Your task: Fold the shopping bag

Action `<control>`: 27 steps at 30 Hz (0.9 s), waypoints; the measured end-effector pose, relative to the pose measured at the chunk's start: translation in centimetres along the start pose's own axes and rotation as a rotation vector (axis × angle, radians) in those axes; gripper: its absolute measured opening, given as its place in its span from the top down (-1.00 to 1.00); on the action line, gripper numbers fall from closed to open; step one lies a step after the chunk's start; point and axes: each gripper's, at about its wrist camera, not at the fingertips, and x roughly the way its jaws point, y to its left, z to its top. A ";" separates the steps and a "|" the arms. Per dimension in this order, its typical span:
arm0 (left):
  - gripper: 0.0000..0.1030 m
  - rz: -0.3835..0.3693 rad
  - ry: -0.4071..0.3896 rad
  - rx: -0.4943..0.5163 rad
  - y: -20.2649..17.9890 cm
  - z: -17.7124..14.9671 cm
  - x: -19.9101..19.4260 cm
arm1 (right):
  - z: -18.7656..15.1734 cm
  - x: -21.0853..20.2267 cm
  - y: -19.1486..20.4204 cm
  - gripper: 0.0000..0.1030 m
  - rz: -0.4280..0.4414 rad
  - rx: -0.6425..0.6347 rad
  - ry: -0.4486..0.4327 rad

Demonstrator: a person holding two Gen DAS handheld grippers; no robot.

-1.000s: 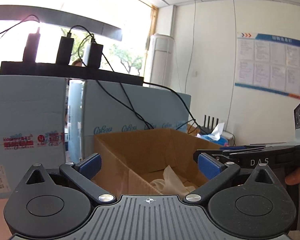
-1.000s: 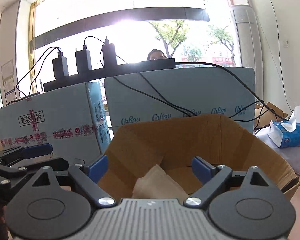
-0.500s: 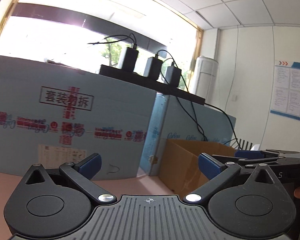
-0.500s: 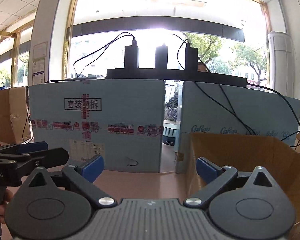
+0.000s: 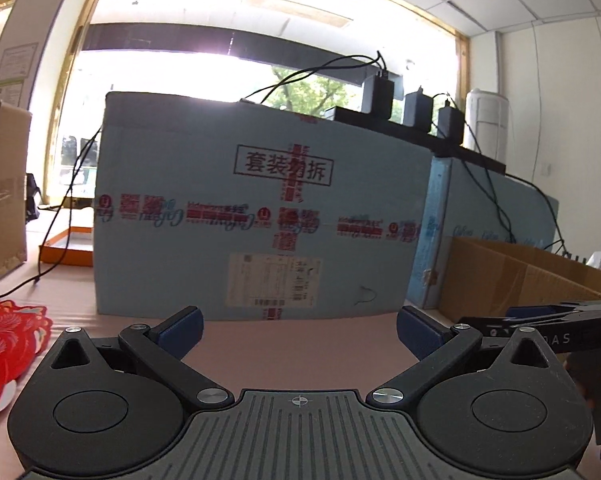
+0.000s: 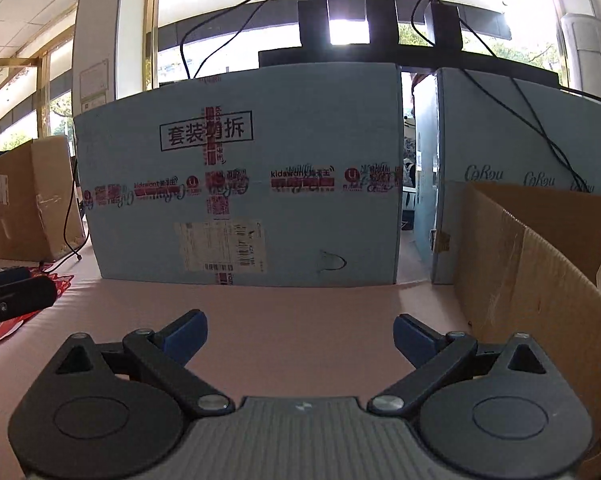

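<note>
Only the left wrist view is showing the red shopping bag (image 5: 8, 344) lying flat on the table (image 5: 300, 344); both the left gripper (image 5: 299, 330) and right gripper (image 6: 300, 330) are hovering spread wide (nothing between their pads). A blue carton (image 6: 240, 176) is standing ahead; a brown box (image 6: 540, 280) is crowding the right.

bright window (image 5: 228, 60) (glare), white wall (image 5: 560, 120), pink tabletop (image 6: 300, 312)

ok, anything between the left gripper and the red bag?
Nothing visible. The red bag, only partly in view, lies flat on the pink table off to the left of the left gripper, with bare tabletop between. The blue carton stands farther back, out of the path. The jaws are open and empty.
</note>
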 end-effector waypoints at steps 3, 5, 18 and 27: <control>-1.00 0.030 0.021 0.000 1.0 -0.4 0.1 | -0.8 0.8 -0.3 -0.96 -0.016 0.009 0.018; -1.00 0.050 0.024 0.005 1.6 -0.7 -0.2 | -1.1 1.2 -0.6 -0.96 -0.019 0.022 0.029; -1.00 0.166 0.046 -0.006 3.7 -2.2 -0.2 | -3.0 3.0 -1.3 -0.96 -0.047 0.016 0.075; -1.00 0.236 0.163 0.021 3.5 -2.7 1.0 | -3.1 3.5 -2.3 -0.96 -0.094 0.052 0.108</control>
